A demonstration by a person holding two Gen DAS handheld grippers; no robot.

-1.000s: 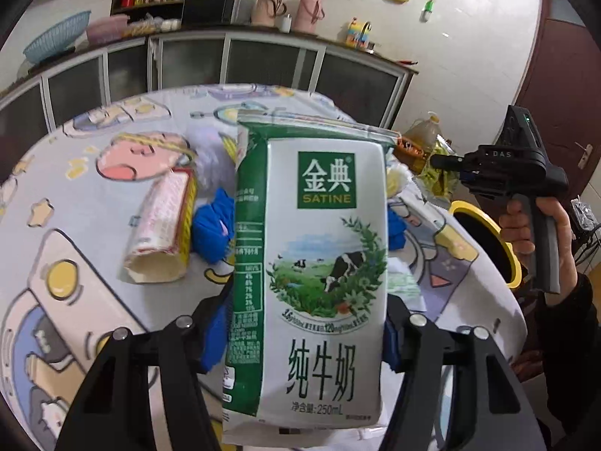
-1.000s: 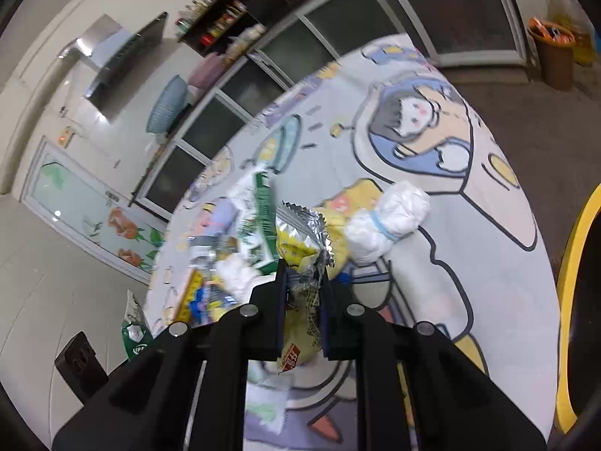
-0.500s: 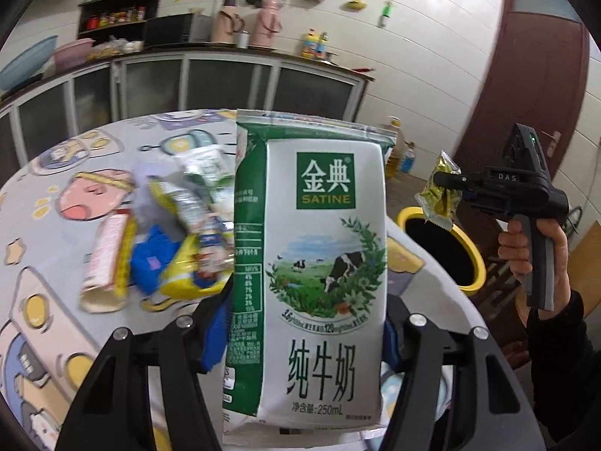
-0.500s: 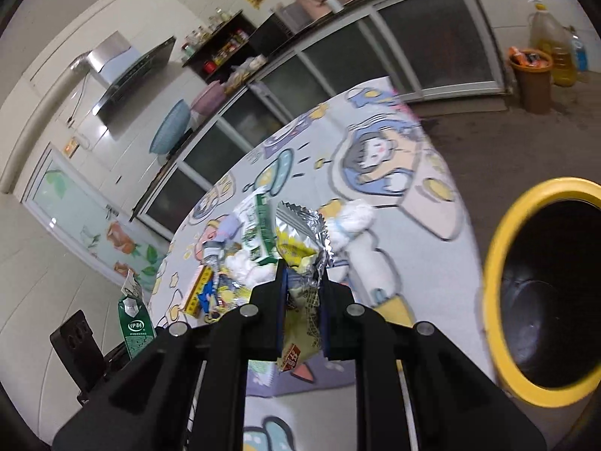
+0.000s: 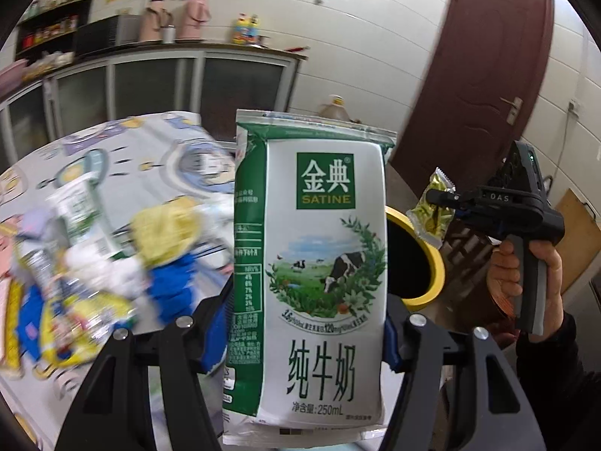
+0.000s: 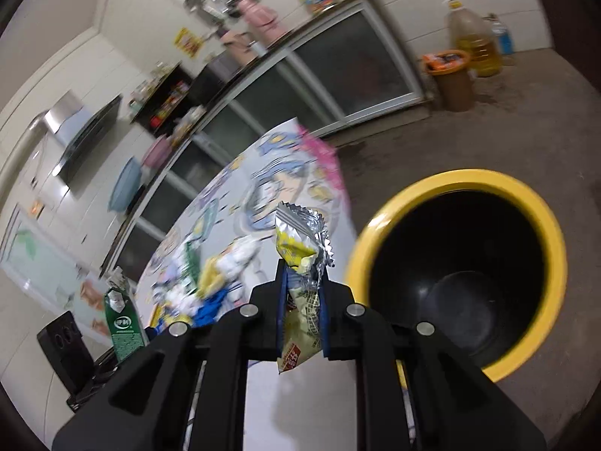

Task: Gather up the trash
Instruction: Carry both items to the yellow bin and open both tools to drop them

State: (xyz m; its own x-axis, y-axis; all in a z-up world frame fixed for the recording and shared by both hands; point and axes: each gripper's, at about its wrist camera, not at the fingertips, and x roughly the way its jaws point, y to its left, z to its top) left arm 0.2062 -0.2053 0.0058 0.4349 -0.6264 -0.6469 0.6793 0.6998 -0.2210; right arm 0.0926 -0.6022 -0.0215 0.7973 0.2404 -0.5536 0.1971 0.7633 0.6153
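Kitchen cabinets fill the upper left; below them the desk [image 5: 157, 158], littered with wrappers. Both tongs have swung off it toward the yellow-rimmed bin [image 6: 462, 184], now in full view. Left tongs [image 5: 306, 334] pinch a milk carton [image 5: 311, 263] at centre frame. Right tongs [image 6: 303, 312] squeeze a snack wrapper [image 6: 300, 248] beside the rim; open floor surrounds the bin.

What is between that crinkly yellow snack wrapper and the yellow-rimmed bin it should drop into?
Nothing visible. The right gripper has its jaws shut on the yellow foil snack wrapper, and the yellow-rimmed black bin gapes open just beside it, with no lid and only open air between them.
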